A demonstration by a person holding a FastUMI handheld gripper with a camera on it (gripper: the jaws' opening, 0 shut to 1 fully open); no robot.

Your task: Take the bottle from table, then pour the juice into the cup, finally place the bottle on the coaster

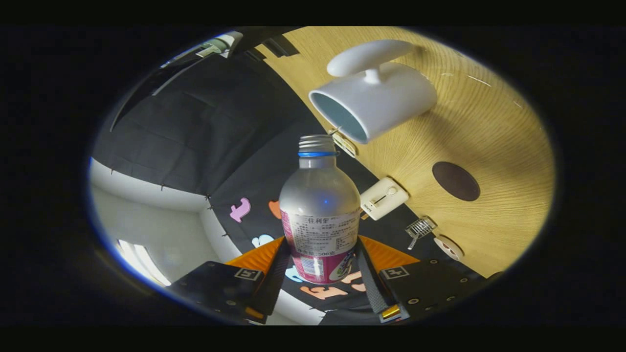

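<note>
My gripper (320,256) is shut on the bottle (320,205), both fingers pressing its labelled lower body. The bottle is frosted and uncapped, with a blue ring under the threaded neck. The whole view is rolled over, so the bottle is tipped with its open mouth (316,141) close beside the rim of the white cup (376,100). The cup stands on the wooden table (489,146), its pale blue inside facing the bottle and its handle on the far side. A dark round coaster (456,181) lies on the table beyond the right finger. No juice is visible in the stream or the cup.
A small white box with a slider (384,198) sits at the table's edge beside the bottle. A small metal grille piece (419,228) and a white round object (448,248) lie along the same edge. The booth's black cloth wall (195,132) lies to the left.
</note>
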